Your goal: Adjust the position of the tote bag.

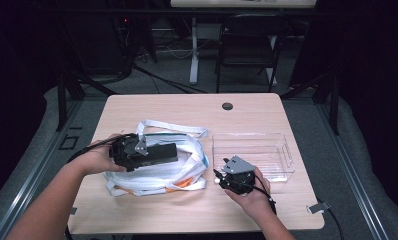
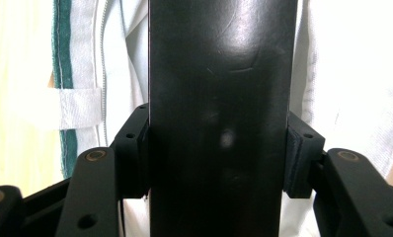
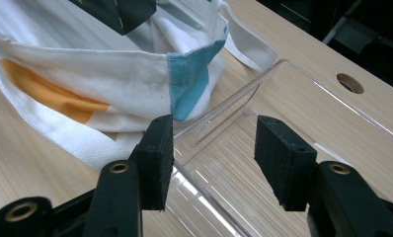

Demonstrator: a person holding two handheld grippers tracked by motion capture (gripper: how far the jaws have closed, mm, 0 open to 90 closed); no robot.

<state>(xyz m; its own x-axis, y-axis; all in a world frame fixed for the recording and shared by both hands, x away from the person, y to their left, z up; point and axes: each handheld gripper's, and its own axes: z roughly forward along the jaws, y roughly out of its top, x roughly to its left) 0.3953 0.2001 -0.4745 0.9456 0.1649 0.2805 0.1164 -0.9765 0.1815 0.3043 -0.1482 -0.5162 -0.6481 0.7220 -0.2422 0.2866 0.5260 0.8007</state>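
Note:
A white cloth bag (image 1: 157, 174) with orange and teal patches lies on the left half of the wooden table (image 1: 187, 207). Over it, my left gripper (image 1: 137, 152) is shut on a long black box (image 1: 161, 152), holding it level. In the left gripper view both pads press the sides of the black box (image 2: 219, 118), with the bag (image 2: 342, 74) behind it. My right gripper (image 1: 223, 169) stands open at the near left corner of a clear plastic bin (image 1: 282, 150). Its fingers (image 3: 157, 158) straddle the bin (image 3: 219, 197) corner without touching it, beside the bag (image 3: 86, 79) and below the box (image 3: 118, 12).
A round cable hole (image 1: 227, 106) sits at the table's far middle, also seen past the bin as the hole (image 3: 350, 83). A dark chair (image 1: 247, 45) and a desk leg stand beyond the table. Bag straps (image 1: 172, 127) trail toward the far side.

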